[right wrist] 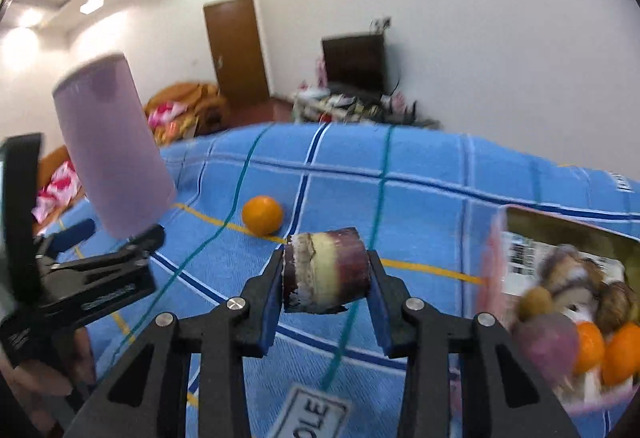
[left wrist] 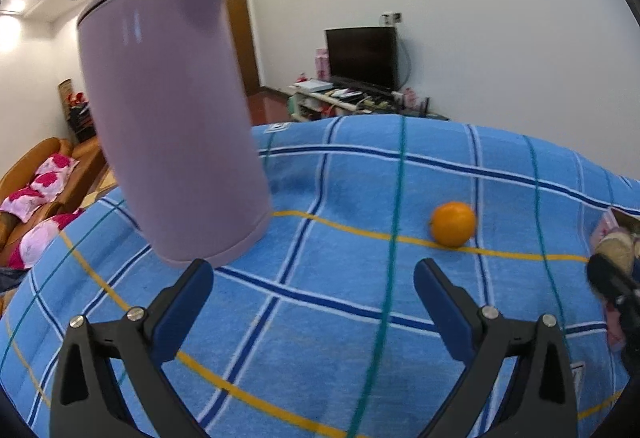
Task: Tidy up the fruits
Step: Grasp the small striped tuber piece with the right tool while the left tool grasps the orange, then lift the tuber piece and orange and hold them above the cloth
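My right gripper (right wrist: 326,262) is shut on a short piece of purple sugarcane (right wrist: 326,276), which it holds crosswise above the blue checked cloth (right wrist: 420,197). An orange (right wrist: 262,215) lies on the cloth beyond it, to the left. A pink box (right wrist: 490,278) at the right holds oranges (right wrist: 616,354), a purple fruit (right wrist: 546,342) and other blurred fruit. My left gripper (left wrist: 312,270) is open with nothing between its fingers. The same orange (left wrist: 453,224) lies ahead of it to the right. The left gripper (right wrist: 120,232) also shows at the left of the right wrist view.
A tall lilac jug (left wrist: 172,125) stands on the cloth just ahead of the left gripper's left finger; the jug (right wrist: 112,149) also shows at the left of the right wrist view. The box's edge (left wrist: 614,234) shows at far right. Beyond are a television, a door and a sofa.
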The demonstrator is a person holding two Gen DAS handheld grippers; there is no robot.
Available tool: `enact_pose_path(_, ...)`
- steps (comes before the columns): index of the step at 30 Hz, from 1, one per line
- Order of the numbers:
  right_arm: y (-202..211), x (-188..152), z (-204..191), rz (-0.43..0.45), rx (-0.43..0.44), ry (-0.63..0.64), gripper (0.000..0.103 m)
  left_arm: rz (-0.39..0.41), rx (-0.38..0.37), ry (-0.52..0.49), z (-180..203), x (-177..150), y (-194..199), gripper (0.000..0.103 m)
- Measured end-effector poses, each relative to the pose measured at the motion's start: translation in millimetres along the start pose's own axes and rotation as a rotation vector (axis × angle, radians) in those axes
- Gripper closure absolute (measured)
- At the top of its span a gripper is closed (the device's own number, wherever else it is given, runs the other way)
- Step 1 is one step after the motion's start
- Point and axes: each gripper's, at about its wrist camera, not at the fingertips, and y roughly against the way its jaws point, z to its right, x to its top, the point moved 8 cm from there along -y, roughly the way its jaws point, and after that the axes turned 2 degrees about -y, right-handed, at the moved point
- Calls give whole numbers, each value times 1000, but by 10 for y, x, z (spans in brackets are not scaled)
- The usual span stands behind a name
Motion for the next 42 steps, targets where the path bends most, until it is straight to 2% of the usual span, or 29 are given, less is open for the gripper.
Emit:
enact_pose_path(3, 148, 85, 44, 70, -24, -4, 63, -31, -63, 23, 123, 0, -18, 3)
enact_pose_path(7, 204, 114, 124, 84, -37, -15, 63, -106, -166, 38, 388, 92, -112, 8)
enact_pose_path(9, 196, 126, 158, 84, -38, -34, 63, -105, -163, -1, 554, 201, -182, 15)
enact_pose_path(13, 199, 121, 208, 75, -26, -61, 63, -72, -163, -101, 892, 379, -310, 22)
enact_pose_path(17, 148, 121, 192, 65, -15, -73, 63, -126, -189, -132, 1105, 397, -528, 34)
enact_pose_path(19, 132, 131, 182, 64, -11, -73, 63, -156, -183, -136, 1142, 377, -639, 44)
enact_pose_path(21, 120, 119, 170, 61, -8, -72, 63, -183, -177, -131, 1156, 338, -747, 48)
enact_pose_path(23, 124, 112, 176, 58, -4, -73, 63, -245, -189, -129, 1173, 263, -862, 54)
enact_pose_path(29, 70, 120, 170, 60, -8, -64, 63, -237, -221, -99, 1125, 253, -812, 57)
enact_pose_path(31, 80, 120, 156, 68, -9, -59, 63, -204, -219, -97, 1099, 271, -730, 58)
enact_pose_path(42, 206, 115, 57, 132, -14, -18, 63, -16, -110, -62, 653, 172, -116, 58)
